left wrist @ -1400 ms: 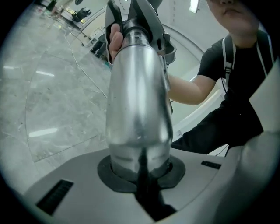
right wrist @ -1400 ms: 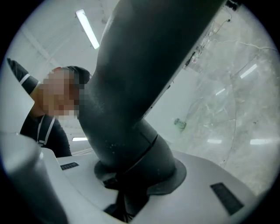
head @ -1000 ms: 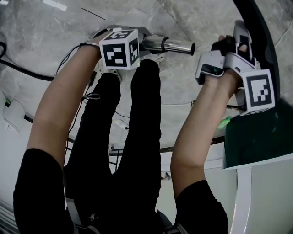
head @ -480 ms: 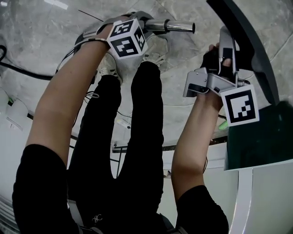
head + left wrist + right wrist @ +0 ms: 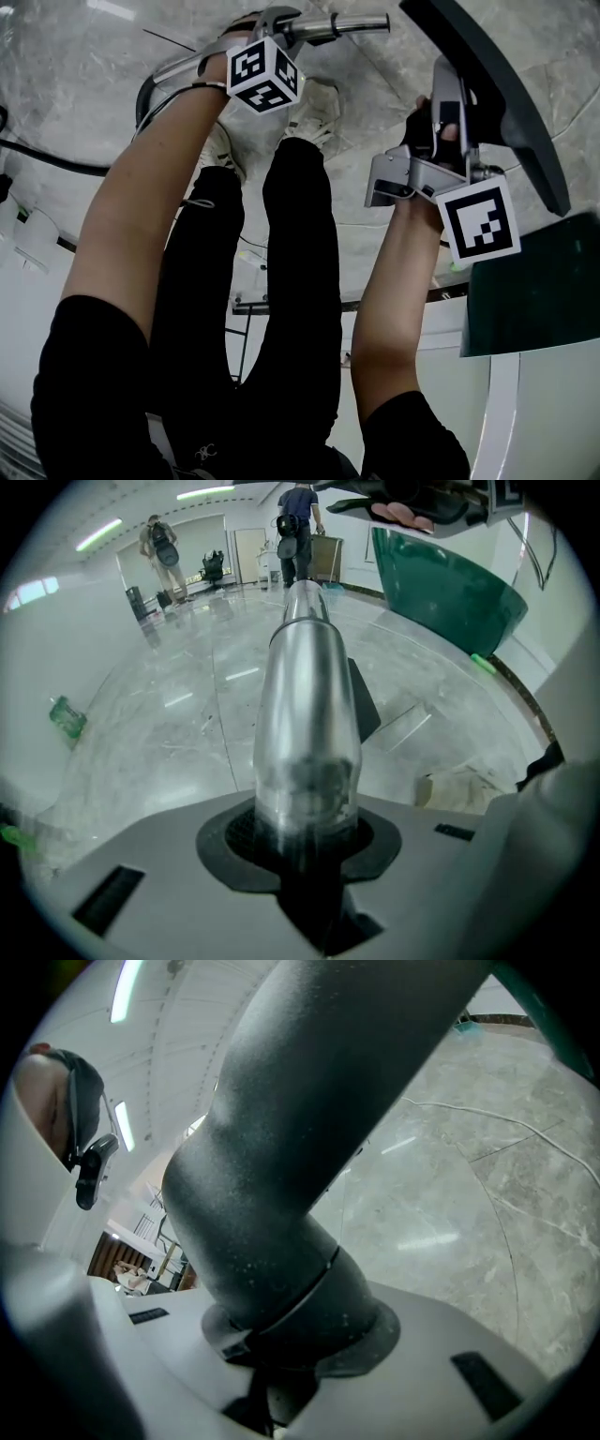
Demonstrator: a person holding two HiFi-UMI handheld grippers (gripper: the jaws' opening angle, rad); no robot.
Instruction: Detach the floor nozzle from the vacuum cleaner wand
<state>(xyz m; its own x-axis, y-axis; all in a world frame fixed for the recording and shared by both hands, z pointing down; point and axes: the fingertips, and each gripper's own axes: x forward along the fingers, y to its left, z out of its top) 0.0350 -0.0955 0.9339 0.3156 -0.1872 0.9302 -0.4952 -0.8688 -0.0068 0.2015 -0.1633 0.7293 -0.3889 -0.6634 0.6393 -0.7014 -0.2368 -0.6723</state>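
Observation:
My left gripper (image 5: 281, 28) is at the top of the head view with the silver vacuum wand (image 5: 352, 23) between its jaws; the tube sticks out to the right, above the floor. Its jaws are opening, and the wand (image 5: 305, 714) still sits in the jaw notch of that gripper (image 5: 305, 874). My right gripper (image 5: 450, 94) is shut on the dark neck of the black floor nozzle (image 5: 497, 84), which slants up to the right. In the right gripper view that neck (image 5: 309, 1147) and its collar fill the jaws (image 5: 281, 1354). Wand and nozzle are apart.
The person's black trouser legs and a white shoe (image 5: 314, 103) stand below the wand on the grey marble floor. A black cable (image 5: 47, 159) runs at the left. A dark green cabinet (image 5: 534, 281) is at the right. Two people stand far off (image 5: 295, 517).
The left gripper and wand have moved toward the top of the head view and tilted further down. The right gripper and nozzle have shifted left and rolled.

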